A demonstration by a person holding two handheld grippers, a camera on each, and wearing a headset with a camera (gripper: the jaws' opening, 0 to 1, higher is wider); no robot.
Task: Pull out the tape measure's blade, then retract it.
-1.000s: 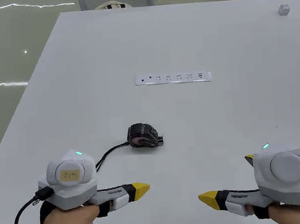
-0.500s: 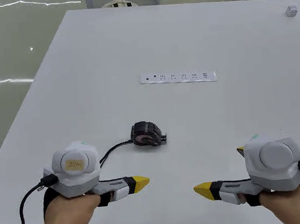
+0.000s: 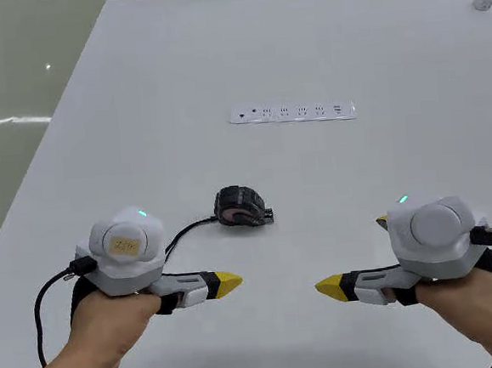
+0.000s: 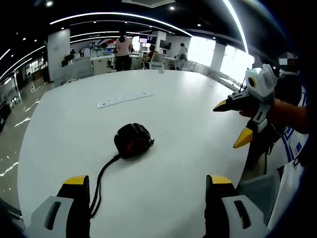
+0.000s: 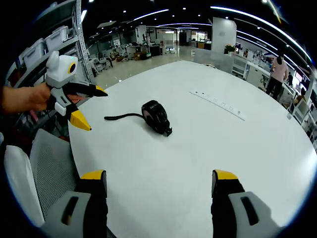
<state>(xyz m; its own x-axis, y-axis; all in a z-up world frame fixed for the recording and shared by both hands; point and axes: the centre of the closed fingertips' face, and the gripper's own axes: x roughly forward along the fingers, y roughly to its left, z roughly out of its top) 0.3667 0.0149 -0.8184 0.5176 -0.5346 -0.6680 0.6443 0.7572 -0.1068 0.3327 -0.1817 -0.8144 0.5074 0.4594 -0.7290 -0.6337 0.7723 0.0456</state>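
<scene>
Table (image 3: 388, 45), tape measure (image 3: 241, 206) prob. unmoved, L tongs (image 4: 147, 181) wide

Left gripper (image 4: 147, 181), right gripper (image 5: 159, 174): jaws apart

Lighting bright, even, from overhead strips (image 4: 119, 14). Focus sharp. Fisheye edges bow. Glare spots on left floor (image 3: 11, 120). Shadows faint.

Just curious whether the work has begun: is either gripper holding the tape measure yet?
No, the tape measure lies alone on the table, apart from the open left gripper and right gripper.
</scene>
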